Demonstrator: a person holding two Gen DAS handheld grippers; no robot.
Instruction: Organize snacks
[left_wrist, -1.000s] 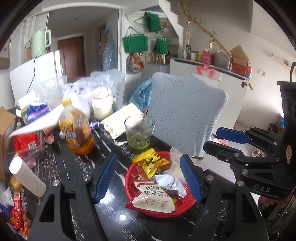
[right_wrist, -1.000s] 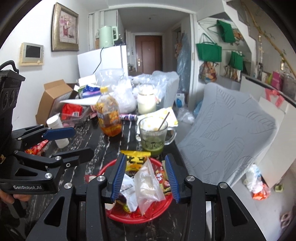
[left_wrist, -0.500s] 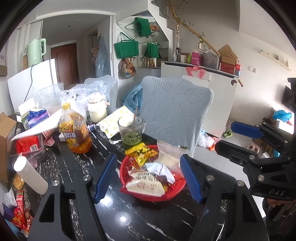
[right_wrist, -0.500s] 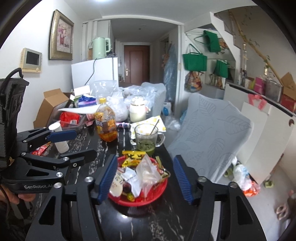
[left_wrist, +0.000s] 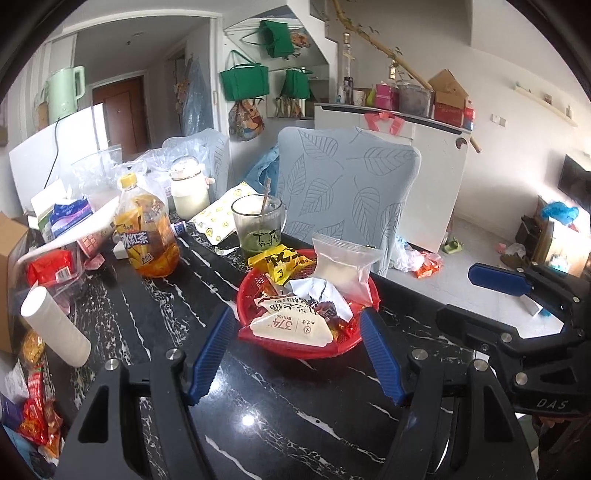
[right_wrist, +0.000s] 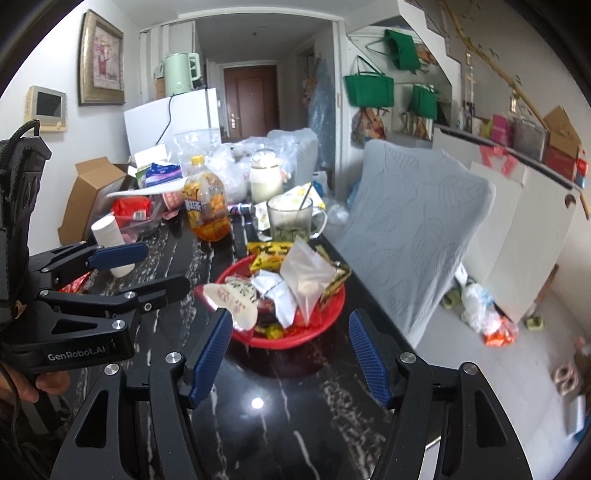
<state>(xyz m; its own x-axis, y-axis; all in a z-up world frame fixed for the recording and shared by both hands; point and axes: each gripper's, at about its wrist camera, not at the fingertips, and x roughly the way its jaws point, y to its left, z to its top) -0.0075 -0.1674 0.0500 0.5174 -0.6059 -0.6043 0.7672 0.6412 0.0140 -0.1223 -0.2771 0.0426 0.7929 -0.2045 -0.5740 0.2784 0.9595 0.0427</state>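
Red basket (left_wrist: 258, 284) heaped with snacks, loose packets (left_wrist: 35, 410) left on the desk (left_wrist: 295, 417); both grippers' jaws wide, empty

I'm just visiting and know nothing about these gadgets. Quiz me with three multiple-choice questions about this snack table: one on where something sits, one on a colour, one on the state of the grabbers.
1. Where does the glass mug stand?
A. just beyond the snack basket
B. on the chair
C. inside the basket

2. What colour is the snack basket?
A. green
B. red
C. white

3. How are the left gripper and right gripper?
A. both shut on packets
B. one open, one shut
C. both open, holding nothing

Answers:
1 A: the mug stands on the black table behind the basket.
2 B: its rim and mesh are red.
3 C: each pair of blue pads stands wide apart with only tabletop and basket between.
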